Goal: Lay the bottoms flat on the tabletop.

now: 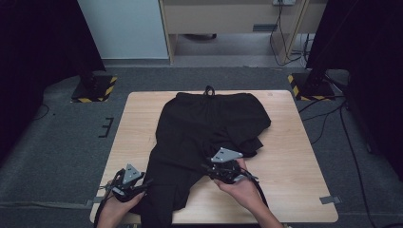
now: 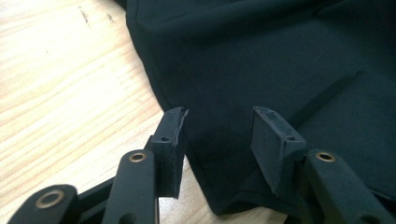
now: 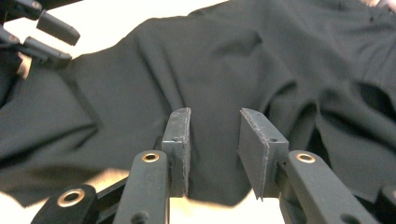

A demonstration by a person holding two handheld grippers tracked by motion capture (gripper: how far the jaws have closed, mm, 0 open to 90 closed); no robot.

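Now, at left, our left gripper (image 1: 142,184) has its jaws spread over the hem edge of the black trousers (image 1: 204,128), whose length runs away across the table (image 1: 294,190). Rightward, our right gripper (image 1: 209,170), also spread, faces the other leg's edge.

High view looks down; both gripper views closely face the black trousers (image 1: 204,128).

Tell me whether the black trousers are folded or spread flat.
Partly folded. The black trousers have one leg doubled up across the right side, the other leg running down to the near table edge, where the left gripper sits.
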